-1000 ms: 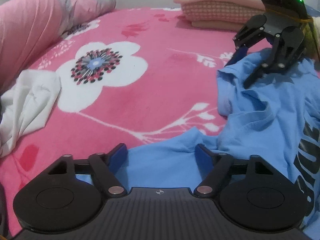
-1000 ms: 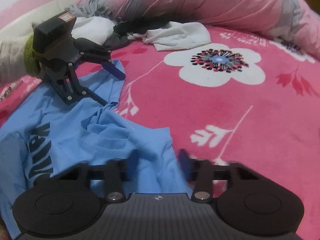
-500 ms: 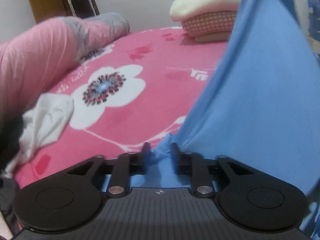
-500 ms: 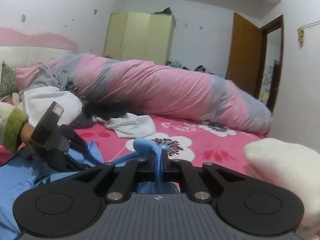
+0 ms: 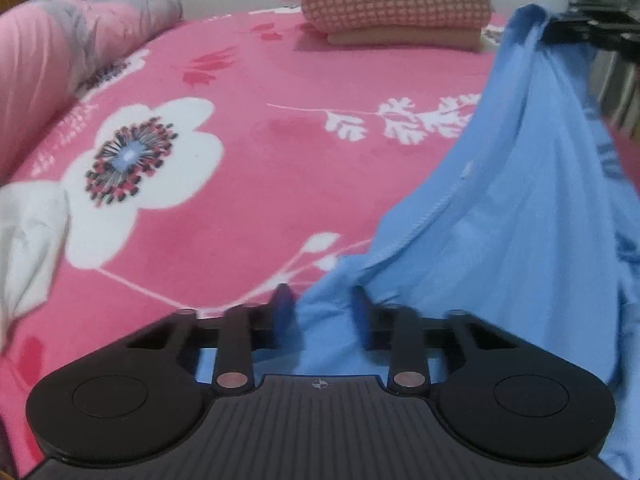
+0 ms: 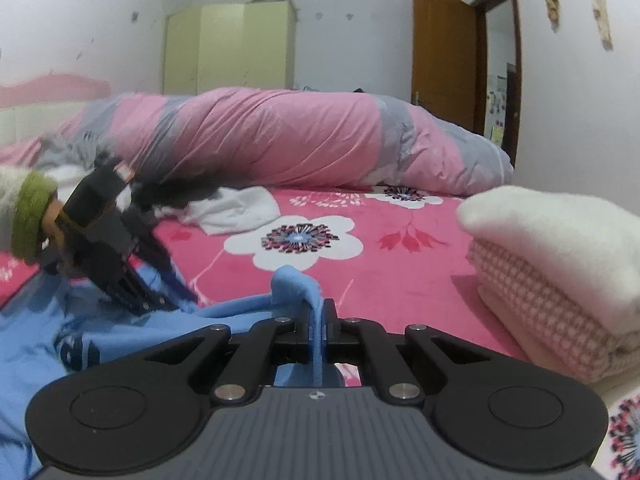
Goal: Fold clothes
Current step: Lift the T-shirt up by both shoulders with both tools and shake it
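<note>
A light blue T-shirt [image 5: 520, 220] lies partly on the pink flowered bed [image 5: 248, 80], with one edge lifted. My right gripper [image 6: 318, 316] is shut on a bunched fold of the shirt [image 6: 296, 284]. In the left wrist view the right gripper [image 5: 560, 28] holds that edge up at the top right. My left gripper [image 5: 320, 304] is low over the shirt's near edge, its blurred fingers partly spread with blue cloth loose between them. From the right wrist view the left gripper [image 6: 168, 300] points down onto the shirt, held by a hand in a green cuff.
A stack of folded clothes [image 5: 396, 4] sits at the bed's far edge, close on the right in the right wrist view [image 6: 560, 248]. A crumpled white garment [image 5: 28, 240] and a rolled pink-grey duvet [image 6: 280, 140] lie along the far side. Wardrobe and door stand behind.
My left gripper's fingers have spread apart from their shut hold on the shirt. The raised blue cloth has dropped lower. The right gripper stays shut and has come down toward the bed.
</note>
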Demonstrator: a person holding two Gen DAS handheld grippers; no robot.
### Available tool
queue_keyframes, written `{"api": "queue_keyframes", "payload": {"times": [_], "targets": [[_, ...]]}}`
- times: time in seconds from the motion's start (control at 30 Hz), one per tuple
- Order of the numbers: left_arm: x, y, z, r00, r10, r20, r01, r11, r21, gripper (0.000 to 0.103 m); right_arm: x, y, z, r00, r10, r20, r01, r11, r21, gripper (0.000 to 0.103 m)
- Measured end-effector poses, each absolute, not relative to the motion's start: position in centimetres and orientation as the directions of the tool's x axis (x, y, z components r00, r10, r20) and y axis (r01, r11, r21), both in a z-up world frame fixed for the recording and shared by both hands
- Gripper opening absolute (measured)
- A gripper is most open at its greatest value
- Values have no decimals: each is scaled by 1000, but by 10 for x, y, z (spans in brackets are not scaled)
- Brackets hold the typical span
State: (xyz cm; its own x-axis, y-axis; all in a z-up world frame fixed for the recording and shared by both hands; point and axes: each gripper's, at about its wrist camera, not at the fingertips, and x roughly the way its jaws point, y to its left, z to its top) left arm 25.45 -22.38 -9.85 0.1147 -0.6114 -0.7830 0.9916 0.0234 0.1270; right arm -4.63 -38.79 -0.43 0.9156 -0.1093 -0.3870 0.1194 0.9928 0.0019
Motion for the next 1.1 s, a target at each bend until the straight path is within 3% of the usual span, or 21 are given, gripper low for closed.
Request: {"api": "queue_keyframes", "payload": {"times": [0.07, 0.27, 0.47, 0.7, 0.87, 1.1], "targets": [[251, -224, -98, 105, -609, -786, 992, 13, 123, 3, -50, -391, -2, 926, -104, -364, 120, 993, 20, 3], [221, -188, -76, 218, -719, -660, 976, 161, 147, 3, -61, -373, 18, 952, -131, -277, 124, 991, -43, 3], [188, -114, -17, 448, -800, -400, 885, 459, 73, 3, -82, -353, 49, 973, -176, -148, 166, 983, -74, 3], [128, -39, 57, 655, -752, -67, 752, 658, -40, 3, -83, -324, 103, 987, -153, 56, 159, 980, -123, 3], [86, -10, 104, 713, -694, 100, 700, 712, -51, 3, -83, -306, 162, 967, -120, 225, 154, 978, -139, 3], [44, 9, 165, 730, -613, 302, 648, 762, -22, 3, -100, -282, 229, 915, -92, 392, 170, 971, -169, 3]]}}
